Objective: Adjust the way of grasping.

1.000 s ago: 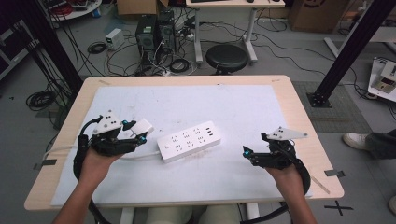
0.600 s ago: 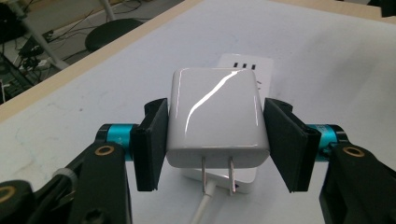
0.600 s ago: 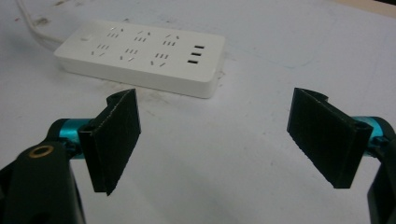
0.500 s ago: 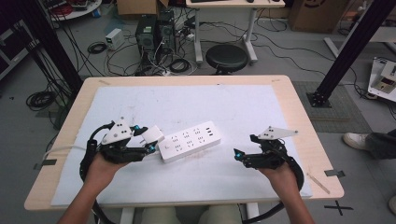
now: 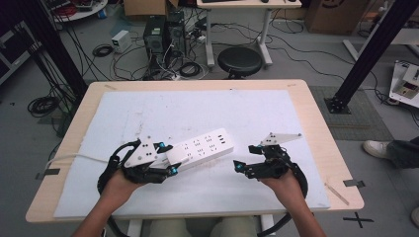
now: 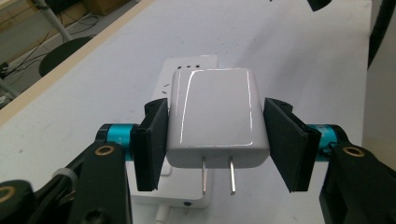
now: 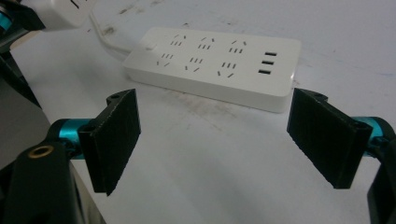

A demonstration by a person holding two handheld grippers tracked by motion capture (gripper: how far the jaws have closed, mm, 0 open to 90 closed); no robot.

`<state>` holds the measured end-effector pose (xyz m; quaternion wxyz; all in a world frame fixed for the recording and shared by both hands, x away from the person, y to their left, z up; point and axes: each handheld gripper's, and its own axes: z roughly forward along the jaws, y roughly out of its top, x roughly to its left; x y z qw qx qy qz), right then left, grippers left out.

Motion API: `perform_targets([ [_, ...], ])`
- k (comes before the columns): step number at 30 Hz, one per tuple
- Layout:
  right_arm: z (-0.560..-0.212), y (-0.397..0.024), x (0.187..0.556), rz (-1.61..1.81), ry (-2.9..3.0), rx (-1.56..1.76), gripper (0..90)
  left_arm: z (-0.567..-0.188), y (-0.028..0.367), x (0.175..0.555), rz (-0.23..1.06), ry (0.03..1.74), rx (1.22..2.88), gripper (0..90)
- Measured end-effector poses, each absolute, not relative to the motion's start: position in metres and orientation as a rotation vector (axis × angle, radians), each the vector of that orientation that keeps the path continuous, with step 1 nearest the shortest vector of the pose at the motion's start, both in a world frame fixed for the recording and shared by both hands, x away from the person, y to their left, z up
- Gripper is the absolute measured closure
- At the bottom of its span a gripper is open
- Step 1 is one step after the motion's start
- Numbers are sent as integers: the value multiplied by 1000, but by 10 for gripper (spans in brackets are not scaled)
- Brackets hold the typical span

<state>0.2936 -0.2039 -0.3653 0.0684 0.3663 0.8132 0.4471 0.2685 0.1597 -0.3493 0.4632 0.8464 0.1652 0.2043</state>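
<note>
Our power strip [image 5: 200, 148] lies at the centre of the high view, every socket empty. We have the charger [image 6: 215, 116] clamped in the left gripper [image 6: 215, 135], prongs not yet seated; plugging in remains. The right gripper [image 7: 229, 140] gapes empty. Since earlier, both grippers closed in on the strip.

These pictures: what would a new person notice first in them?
First, the white charger plug, clamped between the pads of the left gripper with its two metal pins bare. Next, the white power strip lying mid-table on the pale mat. The right gripper stands open, aimed at the strip.
</note>
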Motion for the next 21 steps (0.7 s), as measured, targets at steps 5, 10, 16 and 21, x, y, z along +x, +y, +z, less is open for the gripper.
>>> perform_targets([
  [5,-364,-191,295,1375,2492,1098,179,-353,151,266,494,343,2093,427],
  [10,-364,-184,297,1393,2529,1107,179,-356,143,264,489,292,2101,427],
  [16,-365,-176,301,1454,2592,1163,179,-361,136,265,484,249,2092,427],
  [21,-367,-170,303,1481,2633,1193,179,-363,133,265,479,227,2083,427],
])
